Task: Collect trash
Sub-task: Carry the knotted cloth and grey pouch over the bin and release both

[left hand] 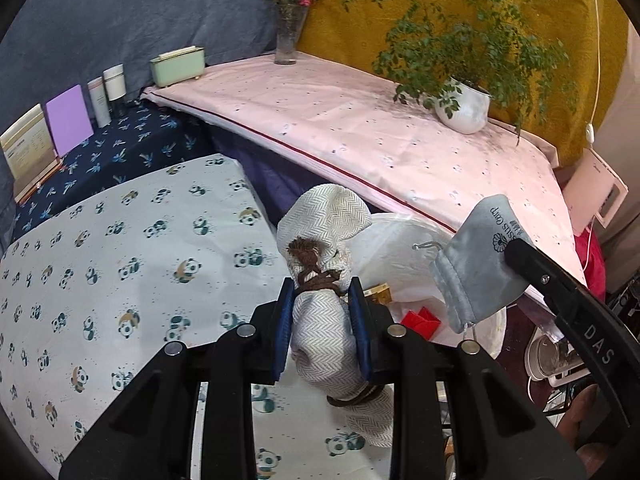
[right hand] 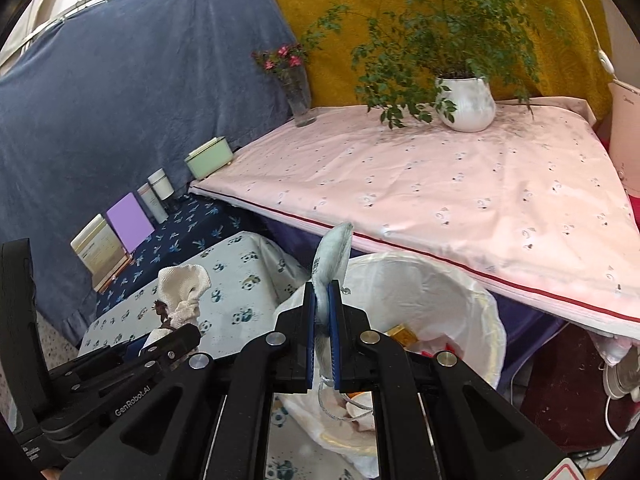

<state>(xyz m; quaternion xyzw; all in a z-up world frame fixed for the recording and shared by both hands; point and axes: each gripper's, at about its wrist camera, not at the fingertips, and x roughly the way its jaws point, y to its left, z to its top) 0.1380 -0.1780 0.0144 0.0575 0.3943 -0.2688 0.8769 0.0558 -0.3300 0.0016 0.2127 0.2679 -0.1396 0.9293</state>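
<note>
My left gripper (left hand: 322, 300) is shut on a white herringbone drawstring pouch (left hand: 326, 220) tied with brown cord, held above the edge of the panda-print surface (left hand: 120, 264). My right gripper (right hand: 323, 292) is shut on a grey velvet drawstring pouch (right hand: 332, 248), held over a trash bin lined with a white bag (right hand: 472, 300). In the left wrist view the grey pouch (left hand: 476, 264) hangs at the right over the bin (left hand: 400, 240). The bin holds red and gold scraps (left hand: 420, 320). The white pouch (right hand: 184, 284) and left gripper show at lower left in the right wrist view.
A pink-covered table (right hand: 460, 192) stands behind the bin with a potted plant (right hand: 466, 104) and a flower vase (right hand: 298, 96). A green box (right hand: 210, 158), bottles (right hand: 160, 190) and cards (right hand: 130, 222) line a dark blue shelf on the left. A white appliance (right hand: 624, 128) is at far right.
</note>
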